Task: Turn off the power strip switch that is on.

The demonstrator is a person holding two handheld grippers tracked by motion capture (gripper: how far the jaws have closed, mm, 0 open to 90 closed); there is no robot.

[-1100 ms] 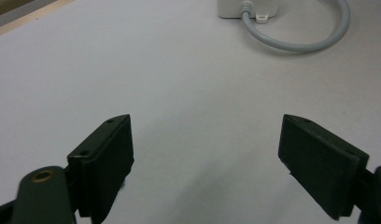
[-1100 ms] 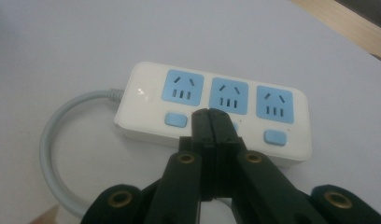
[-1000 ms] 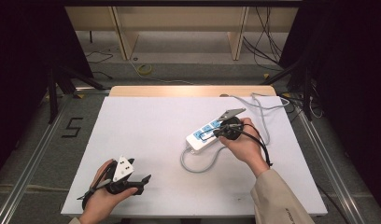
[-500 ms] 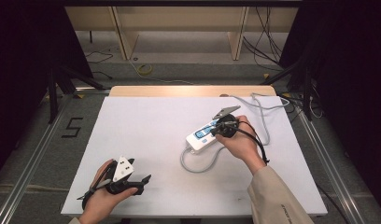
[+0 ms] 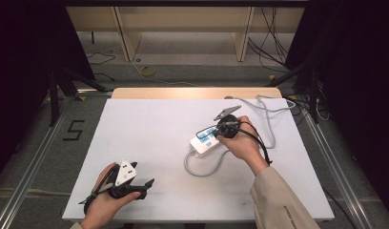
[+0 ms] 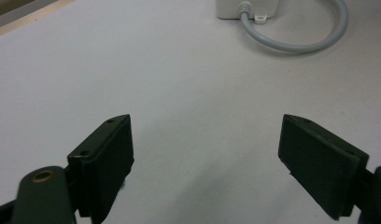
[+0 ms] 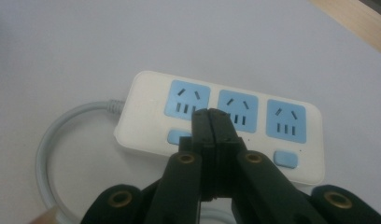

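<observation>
A white power strip (image 5: 203,141) with three blue sockets (image 7: 237,109) and blue switches lies right of the table's middle. Its grey cable (image 5: 202,169) loops toward the near edge. My right gripper (image 5: 220,132) is held just above the strip. In the right gripper view its jaws are shut (image 7: 210,115) with nothing between them, tips over the strip between the first and second socket. My left gripper (image 5: 144,186) rests low at the near left corner, jaws wide open (image 6: 207,154) over bare table, and faces the strip's cable end (image 6: 247,7).
The white table top (image 5: 149,129) has a wooden strip (image 5: 197,93) along its far edge. A second grey cable (image 5: 273,107) runs off the far right corner. Metal rails and a floor with loose cables surround the table.
My right gripper has edged slightly left over the power strip, jaws still shut. The left gripper has stayed in place.
</observation>
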